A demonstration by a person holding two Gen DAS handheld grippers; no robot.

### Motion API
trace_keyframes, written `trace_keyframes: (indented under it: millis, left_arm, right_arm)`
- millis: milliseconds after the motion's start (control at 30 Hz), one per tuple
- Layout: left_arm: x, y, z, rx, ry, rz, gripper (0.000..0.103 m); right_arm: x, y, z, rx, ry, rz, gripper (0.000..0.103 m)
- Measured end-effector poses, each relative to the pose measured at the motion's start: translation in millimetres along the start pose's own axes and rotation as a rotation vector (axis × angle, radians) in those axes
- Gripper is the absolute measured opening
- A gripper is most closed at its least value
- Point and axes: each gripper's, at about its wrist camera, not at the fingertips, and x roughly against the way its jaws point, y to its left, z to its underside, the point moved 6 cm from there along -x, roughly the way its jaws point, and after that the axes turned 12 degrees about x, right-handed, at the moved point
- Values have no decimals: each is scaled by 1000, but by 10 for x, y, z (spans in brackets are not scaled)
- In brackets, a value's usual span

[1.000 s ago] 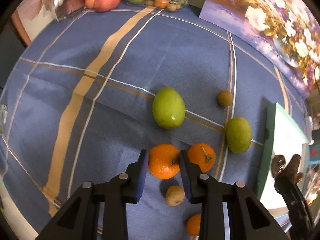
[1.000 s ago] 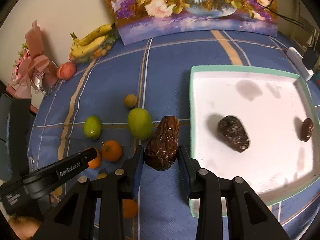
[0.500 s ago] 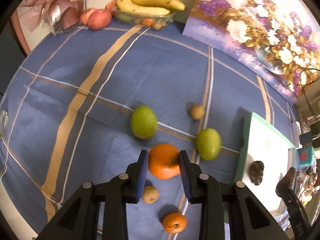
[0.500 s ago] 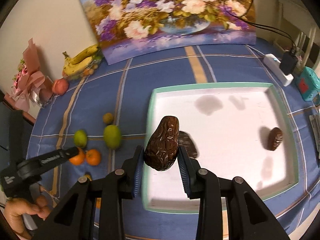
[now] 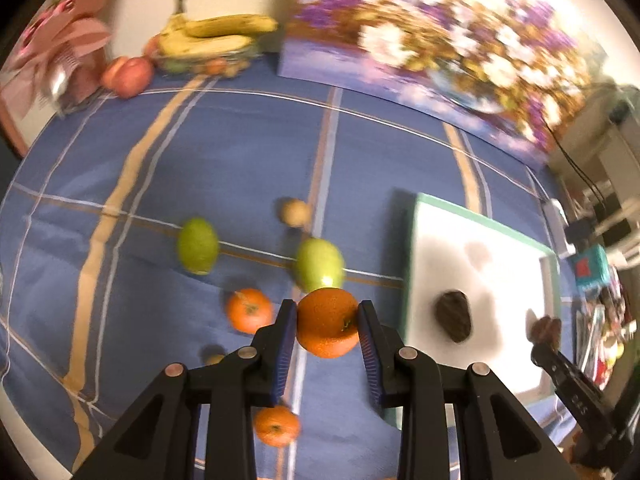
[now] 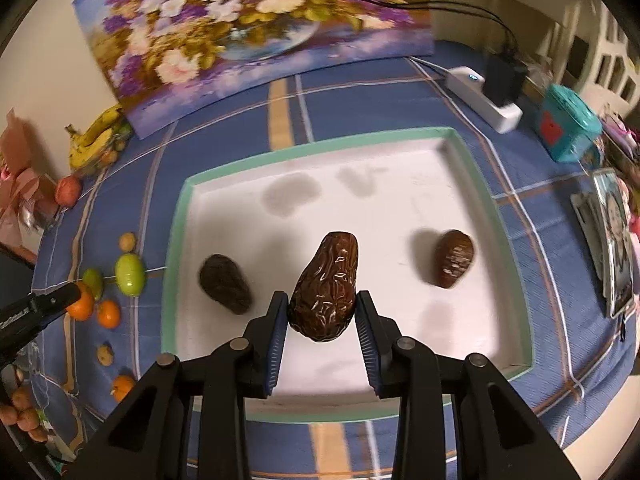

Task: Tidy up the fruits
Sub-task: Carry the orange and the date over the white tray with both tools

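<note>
My left gripper (image 5: 327, 326) is shut on an orange (image 5: 327, 322), lifted above the blue cloth just left of the white tray (image 5: 412, 240). On the cloth lie two green fruits (image 5: 198, 245) (image 5: 320, 264), two more oranges (image 5: 250, 310) (image 5: 277, 426) and a small brown fruit (image 5: 296, 212). My right gripper (image 6: 322, 314) is shut on a large wrinkled brown date (image 6: 325, 286), held over the middle of the green-rimmed tray (image 6: 320, 146). Two dark dates (image 6: 226, 284) (image 6: 454, 258) lie in the tray on either side of it. The left gripper (image 6: 74, 294) with its orange shows at the left edge.
A flower painting (image 6: 260, 32) leans at the back of the table. Bananas in a clear bowl (image 5: 208, 46) and red apples (image 5: 128, 76) sit at the far left corner. A white power strip (image 6: 484, 98) and a teal box (image 6: 570, 128) lie right of the tray.
Both grippers have swung to the right with their loads. The right gripper and its date went from the cloth left of the tray to over its middle. The left gripper lifted its orange toward the tray.
</note>
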Motion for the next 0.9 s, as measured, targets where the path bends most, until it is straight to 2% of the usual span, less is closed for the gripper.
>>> trace_keyframes:
  millis: [267, 567, 900]
  left_arm:
    - [-75, -515, 348, -153, 42, 20, 33]
    - [-240, -965, 769, -307, 102, 7, 33]
    - [-443, -1059, 1007, -400, 143, -66, 33]
  right_arm:
    - [20, -294, 137, 12, 31, 44, 36]
    - [-33, -462, 244, -8, 61, 35, 36]
    - [-96, -509, 324, -7, 96, 26, 36]
